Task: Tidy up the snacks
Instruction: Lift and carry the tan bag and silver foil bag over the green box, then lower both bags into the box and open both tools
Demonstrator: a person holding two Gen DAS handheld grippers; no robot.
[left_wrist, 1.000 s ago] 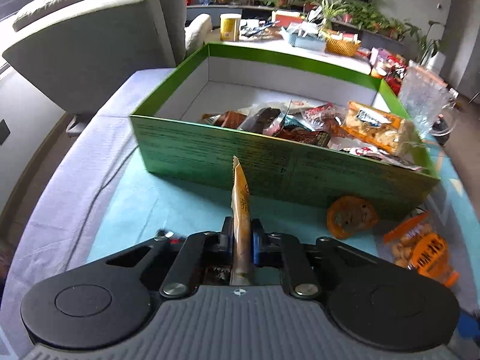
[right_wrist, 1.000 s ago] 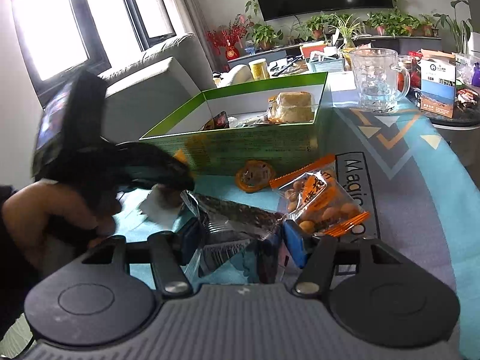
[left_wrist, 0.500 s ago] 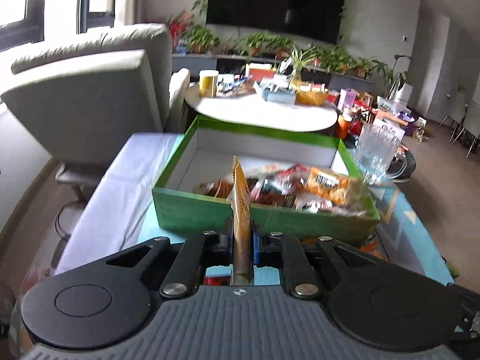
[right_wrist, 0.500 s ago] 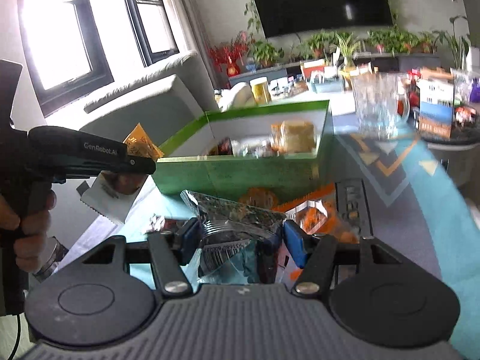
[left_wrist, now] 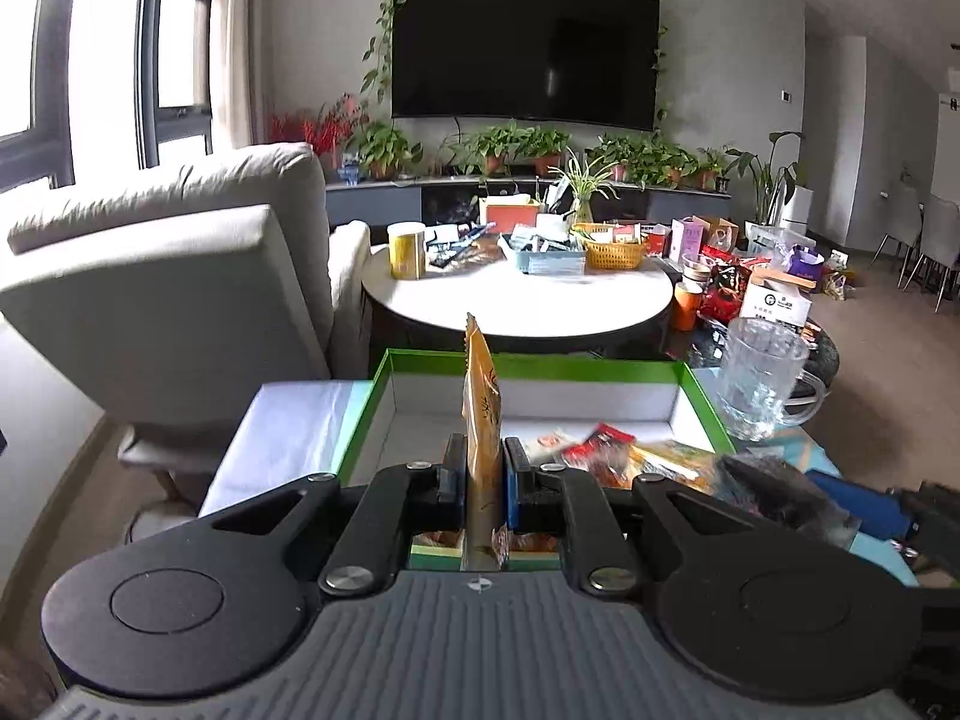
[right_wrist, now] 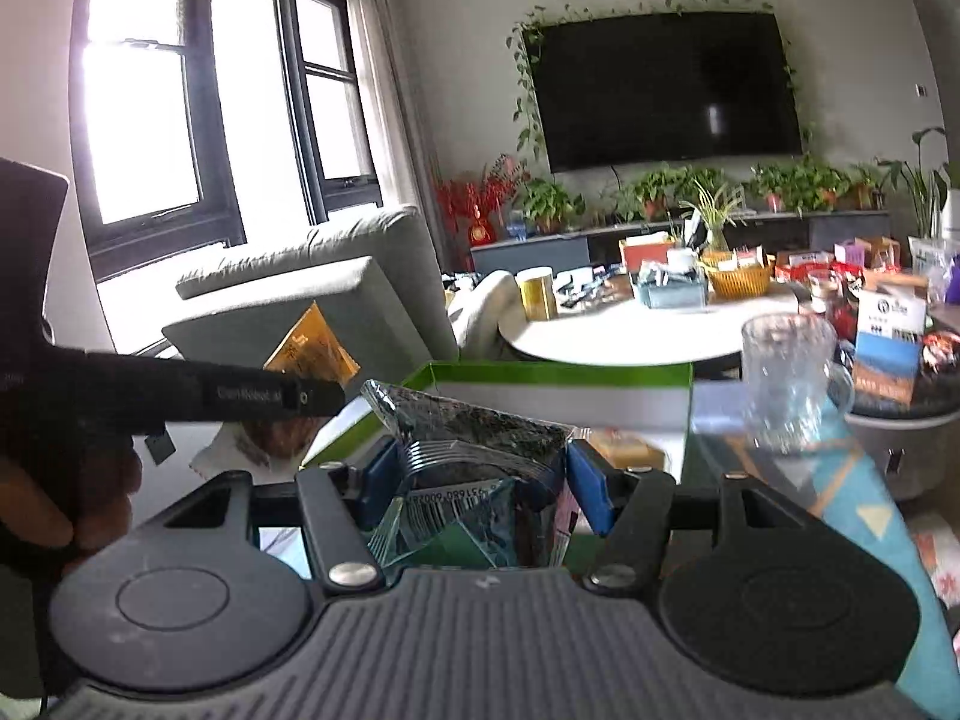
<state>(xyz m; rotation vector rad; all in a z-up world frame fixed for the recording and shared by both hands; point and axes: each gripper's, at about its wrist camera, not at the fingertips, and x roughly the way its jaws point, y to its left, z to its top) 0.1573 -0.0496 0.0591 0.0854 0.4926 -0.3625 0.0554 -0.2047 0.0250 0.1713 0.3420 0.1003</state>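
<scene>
Both grippers rose, each clamping one packet: left gripper (left_wrist: 483,471), right gripper (right_wrist: 477,480).

light: daylight, window (right_wrist: 150,138) blown out | blur: glass mug (right_wrist: 786,378), perhaps motion | edges: fisheye-bent

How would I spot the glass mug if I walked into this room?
Find the green box of snacks on the near table. Just past its right corner stands the glass mug, upright. It is the only clear, see-through thing there, ribbed and with a side handle.
</scene>
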